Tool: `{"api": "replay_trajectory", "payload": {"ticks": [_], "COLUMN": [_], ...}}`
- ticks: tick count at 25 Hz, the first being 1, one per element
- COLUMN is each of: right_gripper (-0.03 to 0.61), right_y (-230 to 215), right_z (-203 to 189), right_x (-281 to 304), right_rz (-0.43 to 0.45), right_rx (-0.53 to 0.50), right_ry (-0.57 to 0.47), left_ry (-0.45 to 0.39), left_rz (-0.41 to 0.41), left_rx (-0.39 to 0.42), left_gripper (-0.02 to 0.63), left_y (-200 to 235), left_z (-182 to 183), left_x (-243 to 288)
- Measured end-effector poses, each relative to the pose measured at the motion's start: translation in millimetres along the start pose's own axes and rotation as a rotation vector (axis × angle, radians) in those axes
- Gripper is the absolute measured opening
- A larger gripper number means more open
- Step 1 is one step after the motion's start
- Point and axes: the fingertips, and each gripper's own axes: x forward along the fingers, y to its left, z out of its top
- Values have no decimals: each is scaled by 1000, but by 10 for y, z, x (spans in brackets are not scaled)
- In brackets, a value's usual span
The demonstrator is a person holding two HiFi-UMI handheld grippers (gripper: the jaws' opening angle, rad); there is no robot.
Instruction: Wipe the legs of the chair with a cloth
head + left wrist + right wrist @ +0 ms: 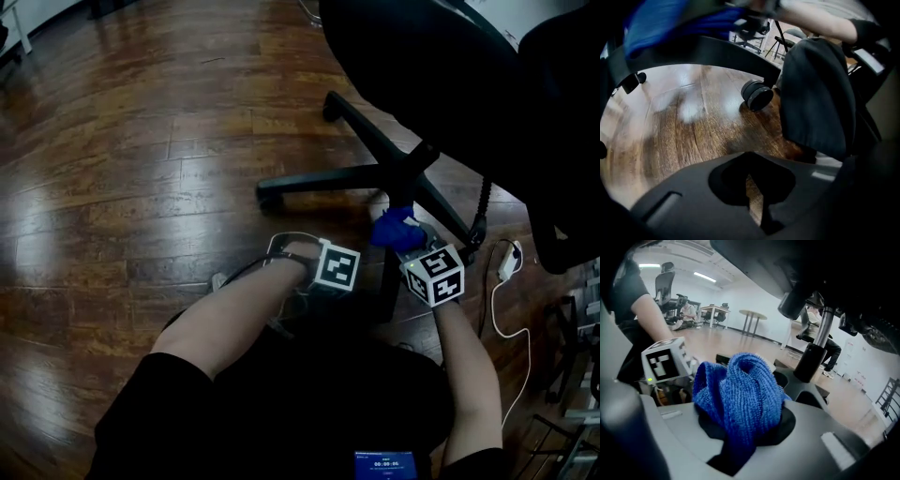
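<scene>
A black office chair stands at the upper right of the head view, its star base (375,175) spreading legs over the wood floor. My right gripper (405,242) is shut on a bunched blue cloth (393,228), which rests against the near leg close to the hub. The right gripper view has the cloth (738,392) filling the jaws, with the chair column (812,357) just behind. My left gripper (321,274) is shut and holds nothing, low beside that leg. Its own view shows the shut jaws (754,187), the leg (726,54) arching overhead and a caster (757,95).
A white cable and plug (507,262) lie on the floor at the right, near a metal rack (572,375). The person's knee in black trousers (815,93) is close on the left gripper's right. Wood floor (141,187) stretches to the left. Other chairs and tables (752,319) stand far off.
</scene>
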Motion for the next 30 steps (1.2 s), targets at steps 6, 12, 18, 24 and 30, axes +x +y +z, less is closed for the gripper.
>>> {"api": "replay_trajectory", "payload": {"ticks": [6,12,18,24,30], "right_gripper": [83,83,83,81,81], "right_y": [-602,-57,909,1043,177], "right_z": [352,63,-478,-565,-92], "right_x": [274,-18,-536,-634,-164], "right_rz": [-139,-35,184,265,89], "right_rx": [50,47,7,-8,77], "right_ry": [-41,-35,66,54,-61], "left_ry": [-9,22,55,54,0], "left_rz": [4,35,69,66,-4], "left_rx": [31,29,17,26,-22], "left_gripper": [1,1,1,1,1], "left_y": [26,20,17,6,-9], "left_z": [18,-21,-66,-18,-14], "left_x": [-16,-3,16,35,2]}}
